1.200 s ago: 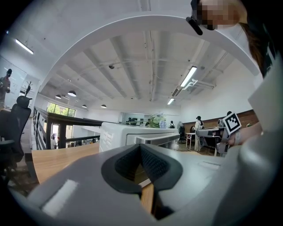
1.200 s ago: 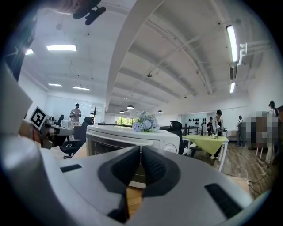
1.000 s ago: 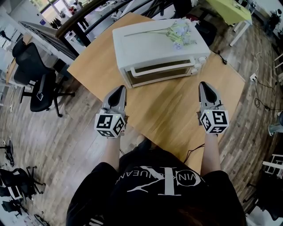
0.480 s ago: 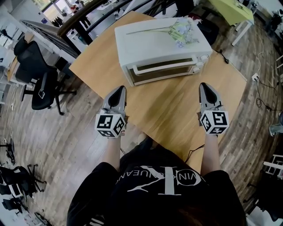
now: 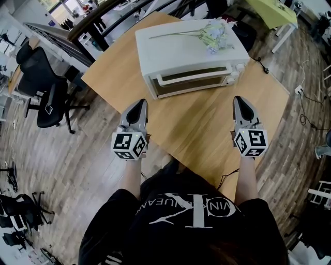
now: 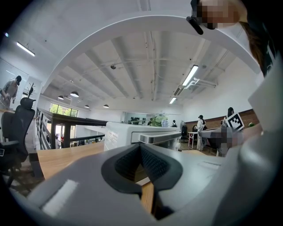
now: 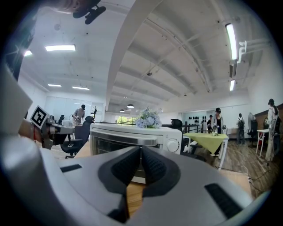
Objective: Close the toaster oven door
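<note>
A white toaster oven (image 5: 189,52) stands at the far side of the wooden table (image 5: 196,129), its glass door (image 5: 192,80) upright against the front with the handle bar along the top. Artificial flowers (image 5: 209,35) lie on its roof. My left gripper (image 5: 137,106) hovers near the table's left front, jaws shut and empty. My right gripper (image 5: 241,101) hovers at the right front, also shut and empty. Both point toward the oven and stay well short of it. The oven (image 6: 137,134) fills the middle of the left gripper view, and the oven (image 7: 137,141) with its knob (image 7: 172,144) appears in the right gripper view.
A black office chair (image 5: 46,96) stands left of the table on the wood floor. A cable (image 5: 227,178) hangs off the table's near edge. A yellow-green table (image 5: 269,13) is at the back right. People stand far off in both gripper views.
The oven sits slightly higher and further right in the head view as the head shifted. Both grippers hold the same places, still shut.
</note>
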`<state>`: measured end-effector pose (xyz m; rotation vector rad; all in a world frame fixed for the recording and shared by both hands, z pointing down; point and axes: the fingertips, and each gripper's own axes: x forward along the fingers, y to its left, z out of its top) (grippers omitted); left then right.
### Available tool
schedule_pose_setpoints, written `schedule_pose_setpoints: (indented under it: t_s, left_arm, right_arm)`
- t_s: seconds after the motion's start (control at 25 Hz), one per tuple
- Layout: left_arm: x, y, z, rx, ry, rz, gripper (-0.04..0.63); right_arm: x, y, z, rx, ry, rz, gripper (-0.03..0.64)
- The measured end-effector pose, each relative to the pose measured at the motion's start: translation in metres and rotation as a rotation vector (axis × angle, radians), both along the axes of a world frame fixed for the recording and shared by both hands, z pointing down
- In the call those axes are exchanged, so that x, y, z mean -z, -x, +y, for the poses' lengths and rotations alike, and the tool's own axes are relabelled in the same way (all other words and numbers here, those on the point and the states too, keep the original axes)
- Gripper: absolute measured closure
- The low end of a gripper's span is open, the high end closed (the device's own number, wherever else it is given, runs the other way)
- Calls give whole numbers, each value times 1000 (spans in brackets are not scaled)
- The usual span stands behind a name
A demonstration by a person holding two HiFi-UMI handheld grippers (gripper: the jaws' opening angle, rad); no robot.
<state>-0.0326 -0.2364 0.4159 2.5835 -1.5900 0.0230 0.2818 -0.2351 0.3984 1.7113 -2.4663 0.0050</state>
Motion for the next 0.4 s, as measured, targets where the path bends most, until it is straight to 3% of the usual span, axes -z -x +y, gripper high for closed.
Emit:
schedule_pose_setpoints:
  t_s: [0.4]
  left_arm:
    - [3, 0, 1, -8, -9, -7, 584]
  right_arm:
    - [1, 2, 2, -3, 1, -9, 595]
